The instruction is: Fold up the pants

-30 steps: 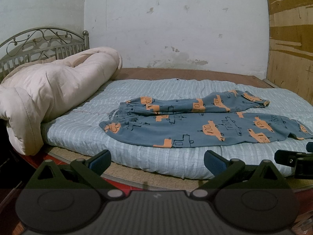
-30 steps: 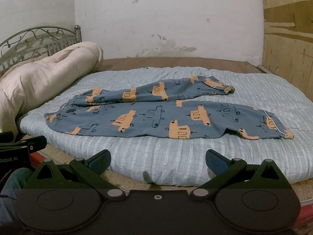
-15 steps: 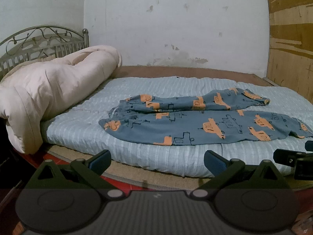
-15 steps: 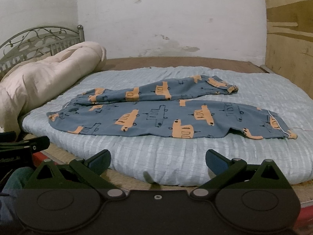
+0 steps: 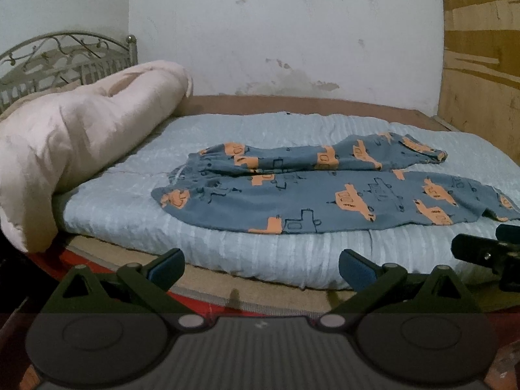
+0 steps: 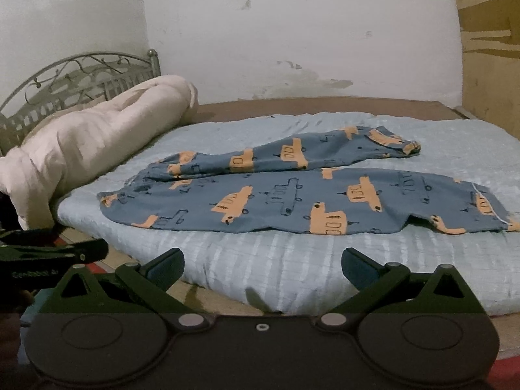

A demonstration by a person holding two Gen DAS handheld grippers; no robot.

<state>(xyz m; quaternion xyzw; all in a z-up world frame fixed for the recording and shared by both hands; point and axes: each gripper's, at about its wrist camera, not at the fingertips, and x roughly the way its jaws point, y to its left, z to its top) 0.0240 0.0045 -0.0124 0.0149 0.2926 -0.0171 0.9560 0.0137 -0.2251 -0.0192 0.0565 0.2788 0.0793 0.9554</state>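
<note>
Blue pants with orange vehicle prints (image 5: 325,191) lie spread flat on the light blue mattress (image 5: 234,247), waistband to the left, both legs running right. They also show in the right wrist view (image 6: 292,195). My left gripper (image 5: 261,268) is open and empty, held off the bed's near edge, short of the pants. My right gripper (image 6: 261,268) is open and empty too, in front of the near edge. The right gripper shows at the right edge of the left wrist view (image 5: 487,253).
A rolled cream comforter (image 5: 74,136) lies along the bed's left side by a metal headboard (image 5: 65,55). A white wall stands behind, a wooden panel (image 5: 481,65) at the right. The mattress (image 6: 325,266) rests on a brown bed base.
Both grippers have moved closer to the bed; the pants look larger and nearer. The pants have not moved. Both grippers stay open.
</note>
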